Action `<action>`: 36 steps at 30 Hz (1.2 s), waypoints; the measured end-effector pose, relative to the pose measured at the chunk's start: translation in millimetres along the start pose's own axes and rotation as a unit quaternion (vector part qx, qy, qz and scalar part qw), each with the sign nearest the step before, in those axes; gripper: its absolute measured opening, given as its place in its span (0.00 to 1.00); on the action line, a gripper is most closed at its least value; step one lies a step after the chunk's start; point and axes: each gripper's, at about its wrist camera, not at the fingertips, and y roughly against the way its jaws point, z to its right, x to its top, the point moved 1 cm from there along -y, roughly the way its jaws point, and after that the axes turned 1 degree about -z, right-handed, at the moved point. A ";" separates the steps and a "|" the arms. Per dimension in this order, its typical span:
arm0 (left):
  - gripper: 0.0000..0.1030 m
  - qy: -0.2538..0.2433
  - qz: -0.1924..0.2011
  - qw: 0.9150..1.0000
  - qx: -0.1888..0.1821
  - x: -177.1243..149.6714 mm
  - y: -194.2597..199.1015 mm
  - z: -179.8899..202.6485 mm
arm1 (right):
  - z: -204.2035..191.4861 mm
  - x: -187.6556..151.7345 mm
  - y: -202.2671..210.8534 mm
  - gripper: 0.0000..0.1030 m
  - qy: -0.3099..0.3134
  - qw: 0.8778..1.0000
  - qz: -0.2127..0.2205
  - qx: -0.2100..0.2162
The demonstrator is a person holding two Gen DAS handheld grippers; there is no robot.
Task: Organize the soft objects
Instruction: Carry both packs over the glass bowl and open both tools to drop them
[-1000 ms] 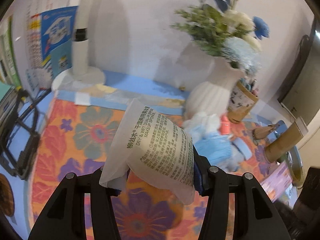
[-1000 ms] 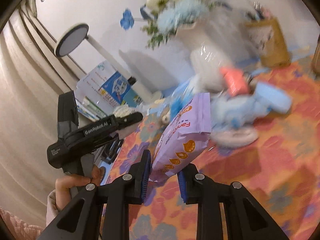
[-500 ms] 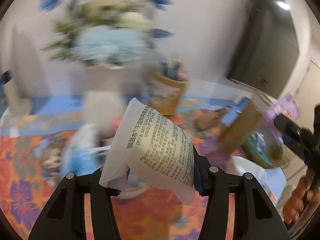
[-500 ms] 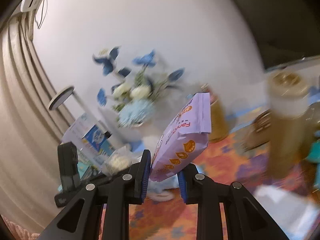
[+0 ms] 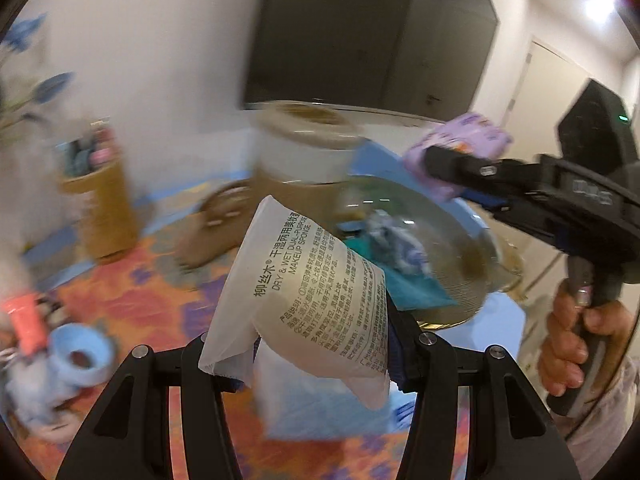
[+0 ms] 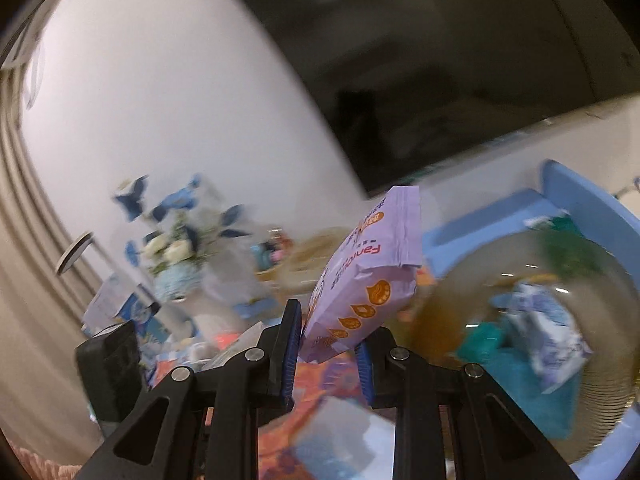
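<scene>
Purple pouch (image 6: 366,284) and white sponge packet (image 5: 316,296), both carried toward the bowl (image 5: 452,280).

One pouch is pinched low down in the jaws of the right gripper (image 6: 326,344), held in the air at the bowl's near edge; one packet is clamped by its lower part in the left gripper (image 5: 320,354), held above the flowered desk (image 5: 132,280) short of the bowl. That single glass bowl already holds a few soft things, a teal cloth and a pale printed one, too blurred to count surely. I'd judge the risks to be these: either limp bag could sag and catch the rim on release, spilling onto the desk, and two grippers converging on one bowl could knock each other or tip it. One woven pot (image 5: 100,204) stands well back.
</scene>
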 end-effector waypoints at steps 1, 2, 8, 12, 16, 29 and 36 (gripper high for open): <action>0.48 -0.006 -0.002 1.000 -0.008 3.0 -7.8 10.1 | 10.3 1.7 1.7 0.24 -0.007 1.000 -0.002 -0.009; 0.48 -0.011 -0.003 1.000 -0.015 4.7 -13.3 17.6 | 19.3 3.2 2.8 0.24 -0.012 1.000 -0.004 -0.017; 0.48 -0.016 -0.017 0.999 -0.048 15.8 -56.6 52.4 | 76.2 18.7 -2.6 0.24 -0.046 0.997 -0.036 -0.053; 0.48 -0.025 -0.022 0.998 -0.057 20.4 -79.4 64.4 | 97.9 25.8 -9.0 0.24 -0.059 0.994 -0.047 -0.079; 0.56 -0.034 -0.032 0.997 -0.060 19.9 -94.0 72.0 | 116.6 31.0 -12.2 0.24 -0.076 0.991 -0.047 -0.104; 0.82 -0.060 -0.061 0.994 -0.063 7.5 -94.1 81.9 | 139.2 28.0 -8.0 0.84 -0.152 0.980 -0.054 -0.116; 0.82 -0.065 -0.052 0.994 -0.064 8.7 -69.9 81.7 | 121.2 25.4 10.0 0.84 -0.160 0.979 -0.036 -0.120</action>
